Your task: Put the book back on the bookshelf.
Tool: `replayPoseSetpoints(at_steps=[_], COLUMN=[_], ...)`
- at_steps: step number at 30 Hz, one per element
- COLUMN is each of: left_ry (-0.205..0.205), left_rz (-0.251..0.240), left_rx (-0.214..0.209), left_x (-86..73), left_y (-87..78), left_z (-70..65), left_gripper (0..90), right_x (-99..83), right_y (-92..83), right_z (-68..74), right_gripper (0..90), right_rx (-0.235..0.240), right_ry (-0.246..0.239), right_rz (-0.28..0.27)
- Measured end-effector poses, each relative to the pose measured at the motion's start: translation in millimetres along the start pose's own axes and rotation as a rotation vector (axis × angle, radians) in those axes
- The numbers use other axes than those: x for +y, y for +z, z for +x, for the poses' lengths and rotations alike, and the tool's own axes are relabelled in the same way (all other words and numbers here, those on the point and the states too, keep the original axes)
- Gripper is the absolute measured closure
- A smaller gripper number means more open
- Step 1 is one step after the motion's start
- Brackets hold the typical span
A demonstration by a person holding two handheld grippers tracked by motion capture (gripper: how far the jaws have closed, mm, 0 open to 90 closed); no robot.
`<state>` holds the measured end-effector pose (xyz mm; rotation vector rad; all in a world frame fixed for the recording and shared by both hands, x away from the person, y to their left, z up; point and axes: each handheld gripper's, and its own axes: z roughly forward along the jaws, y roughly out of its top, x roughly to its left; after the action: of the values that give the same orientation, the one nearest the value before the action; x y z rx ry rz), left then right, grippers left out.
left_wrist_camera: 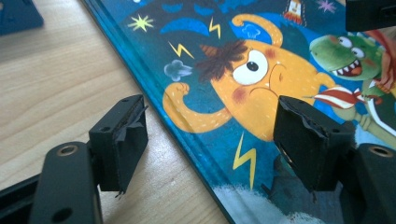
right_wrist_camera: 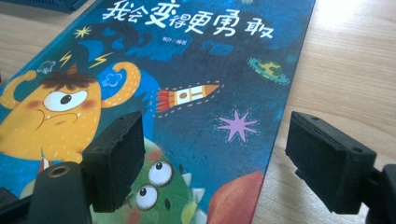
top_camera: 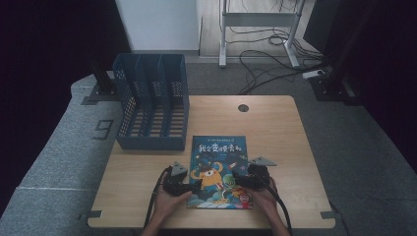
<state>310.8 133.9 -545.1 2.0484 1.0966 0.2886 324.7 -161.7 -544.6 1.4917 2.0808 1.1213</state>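
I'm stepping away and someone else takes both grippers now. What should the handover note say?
Left gripper: open, jaws straddling the left edge of the picture book, not pressing it.
Right gripper: open, jaws straddling the book's right edge, nothing held.
The book lies flat, cover up, at the near middle of the table. The blue file rack stands at the far left corner; its slots look empty.
Done: both grippers positioned at the book.
Left: grip and lift the book; probably stand it in the rack.
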Motion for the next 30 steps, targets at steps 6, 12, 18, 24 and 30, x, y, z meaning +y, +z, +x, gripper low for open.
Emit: replayPoseSetpoints(at_steps=[6,12,18,24,30], left_ry=[-0.010,-0.009,-0.044,-0.031,-0.030], left_rz=[0.005,0.008,0.012,0.007,0.004], left_rx=[0.008,0.015,0.056,0.015,0.003], left_x=[0.5,1.8,2.7,3.5,4.5], left_y=[3.2,5.2,3.5,5.7,7.3], left_z=[0.1,-1.5,3.7,0.7,-2.4], left_gripper=[25.9,25.7,23.6,24.4,27.7], right_x=[-1.8,-2.6,-3.0,-3.2,-3.2], right_y=[3.8,5.4,5.3,5.0,2.7], right_z=[1.8,2.3,2.1,2.6,2.0], right_gripper=[19.0,20.0,20.5,21.7,28.1], right_rx=[0.014,0.002,0.000,-0.005,-0.017], right_ry=[0.002,-0.002,-0.005,-0.005,0.001], right_rz=[0.015,0.021,0.029,0.027,0.028])
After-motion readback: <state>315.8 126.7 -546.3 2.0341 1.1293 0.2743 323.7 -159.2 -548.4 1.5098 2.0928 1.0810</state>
